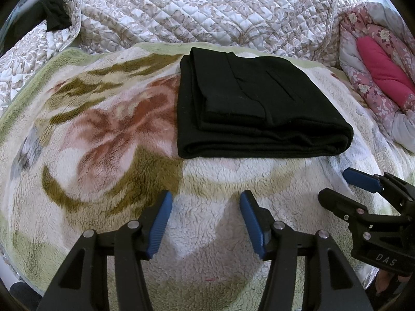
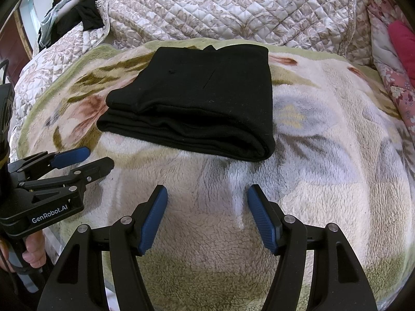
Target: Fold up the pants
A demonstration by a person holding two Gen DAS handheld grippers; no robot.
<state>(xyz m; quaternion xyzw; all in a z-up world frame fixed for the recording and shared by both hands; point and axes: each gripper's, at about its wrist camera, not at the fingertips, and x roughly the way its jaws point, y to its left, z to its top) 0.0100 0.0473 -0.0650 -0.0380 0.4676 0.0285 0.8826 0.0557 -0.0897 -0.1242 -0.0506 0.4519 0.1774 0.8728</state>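
Jaws of both the left gripper (image 1: 205, 223) and the right gripper (image 2: 207, 220) are held wide and empty, drawn clear of the black pants (image 1: 259, 103), which are stacked in a compact fold on the fleece blanket (image 1: 103, 142), apparently finished

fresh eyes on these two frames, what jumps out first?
The black pants, folded into a neat stacked rectangle, lie in the middle of the fluffy floral fleece blanket. Nearer the cameras, the left claw and right claw hover open and empty over the blanket, short of the pants.
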